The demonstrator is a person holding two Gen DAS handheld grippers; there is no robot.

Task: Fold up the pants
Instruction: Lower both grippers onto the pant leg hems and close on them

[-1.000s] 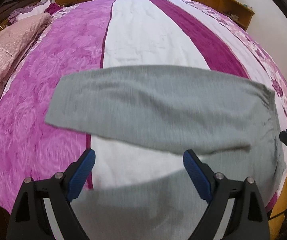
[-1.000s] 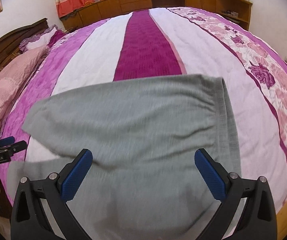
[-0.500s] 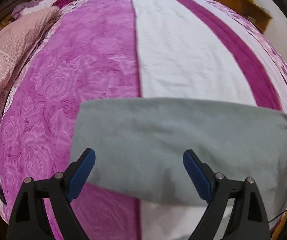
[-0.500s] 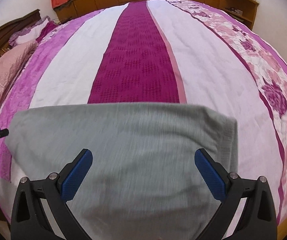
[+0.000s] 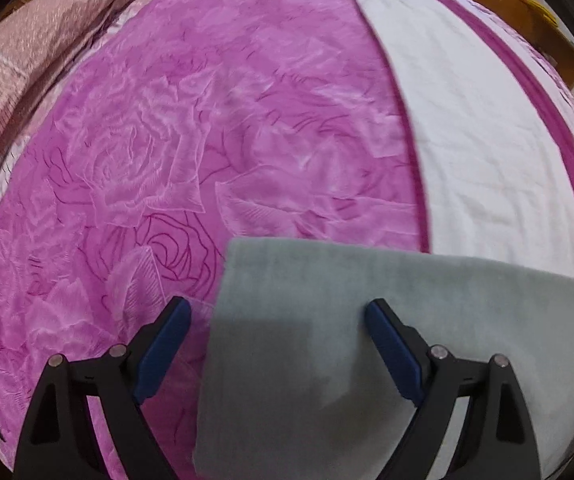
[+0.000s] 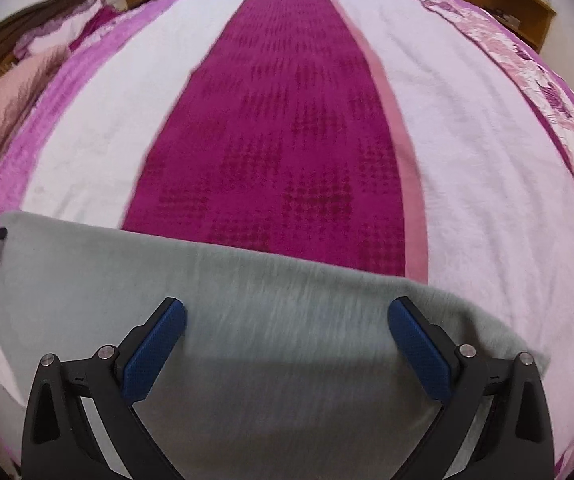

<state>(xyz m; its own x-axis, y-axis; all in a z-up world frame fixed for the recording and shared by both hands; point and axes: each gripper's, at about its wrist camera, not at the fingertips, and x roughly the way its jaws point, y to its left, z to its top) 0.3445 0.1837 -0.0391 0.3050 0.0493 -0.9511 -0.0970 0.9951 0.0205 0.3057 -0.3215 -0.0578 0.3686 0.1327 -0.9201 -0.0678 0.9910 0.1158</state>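
Pants — left-wrist view shows their end.

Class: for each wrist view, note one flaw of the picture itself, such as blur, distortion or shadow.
Left wrist view: fisheye bulges the striped purple bedspread; a soft shadow darkens the folded grey fabric pants. Right wrist view: motion blur streaks the pants; black corners vignette the frame.
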